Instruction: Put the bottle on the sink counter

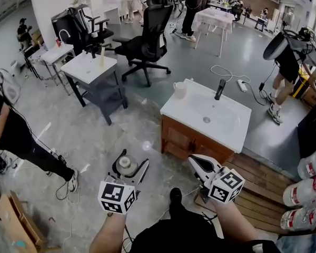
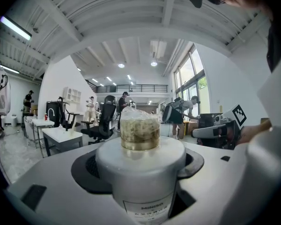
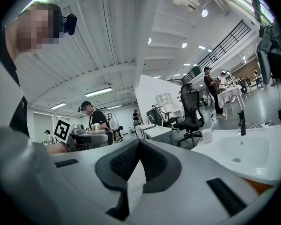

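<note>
My left gripper (image 1: 130,168) is shut on a white bottle (image 1: 125,163), held low over the floor in front of the sink cabinet. In the left gripper view the bottle (image 2: 140,177) stands upright between the jaws, and its gold cap (image 2: 139,134) is wrapped in clear film. The white sink counter (image 1: 185,109) lies ahead and to the right, with a black faucet (image 1: 220,89) and a white cup (image 1: 179,90) on it. My right gripper (image 1: 195,161) is shut with nothing in it and hovers by the cabinet's near front corner. In the right gripper view the sink counter (image 3: 253,165) is on the right.
A black office chair (image 1: 147,36) and a small white-topped table (image 1: 92,67) stand beyond on the left. One person (image 1: 10,130) stands at far left and another (image 1: 287,62) bends at far right. Wooden decking (image 1: 263,186) and red-labelled bottles (image 1: 305,191) are at lower right.
</note>
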A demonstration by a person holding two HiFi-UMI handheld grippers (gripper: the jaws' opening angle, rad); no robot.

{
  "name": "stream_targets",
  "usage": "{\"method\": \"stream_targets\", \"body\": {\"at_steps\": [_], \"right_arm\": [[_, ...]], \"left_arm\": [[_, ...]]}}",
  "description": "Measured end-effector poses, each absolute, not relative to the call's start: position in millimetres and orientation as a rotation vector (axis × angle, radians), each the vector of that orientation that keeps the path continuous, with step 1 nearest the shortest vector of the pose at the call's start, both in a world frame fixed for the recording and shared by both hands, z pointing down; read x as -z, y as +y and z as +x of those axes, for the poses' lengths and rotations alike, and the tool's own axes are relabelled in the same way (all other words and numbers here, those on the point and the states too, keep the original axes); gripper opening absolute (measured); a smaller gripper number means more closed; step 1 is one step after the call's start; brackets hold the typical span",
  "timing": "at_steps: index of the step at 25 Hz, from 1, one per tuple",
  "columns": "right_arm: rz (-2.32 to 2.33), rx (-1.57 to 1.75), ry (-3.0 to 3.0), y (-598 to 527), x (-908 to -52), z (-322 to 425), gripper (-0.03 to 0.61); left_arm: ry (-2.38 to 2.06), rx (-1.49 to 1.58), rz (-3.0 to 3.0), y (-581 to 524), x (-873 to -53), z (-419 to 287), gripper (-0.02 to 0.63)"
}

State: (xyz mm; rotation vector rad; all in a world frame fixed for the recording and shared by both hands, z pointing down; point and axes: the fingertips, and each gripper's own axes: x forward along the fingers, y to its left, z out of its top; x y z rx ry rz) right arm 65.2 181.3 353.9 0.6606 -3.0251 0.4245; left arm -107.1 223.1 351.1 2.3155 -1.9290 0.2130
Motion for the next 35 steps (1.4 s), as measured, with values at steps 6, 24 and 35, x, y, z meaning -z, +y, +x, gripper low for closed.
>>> {"method": "stream_targets", "body": {"at_steps": [6, 24, 35], "right_arm": [[0.666, -0.475, -3.02, 109, -357, 64, 0.015], [0.645, -0.52, -2.962, -11, -390, 81, 0.015], [0.749, -0.503, -2.922, -53, -383, 55, 0.014]], "left_arm": [[-1.919, -0.217, 2.307, 155, -348, -110, 0.337], [-1.836, -0.279, 2.326, 13, -358, -75, 0.337], [-1.785, -0.26, 2.375, -32, -362, -105, 0.337]]}}
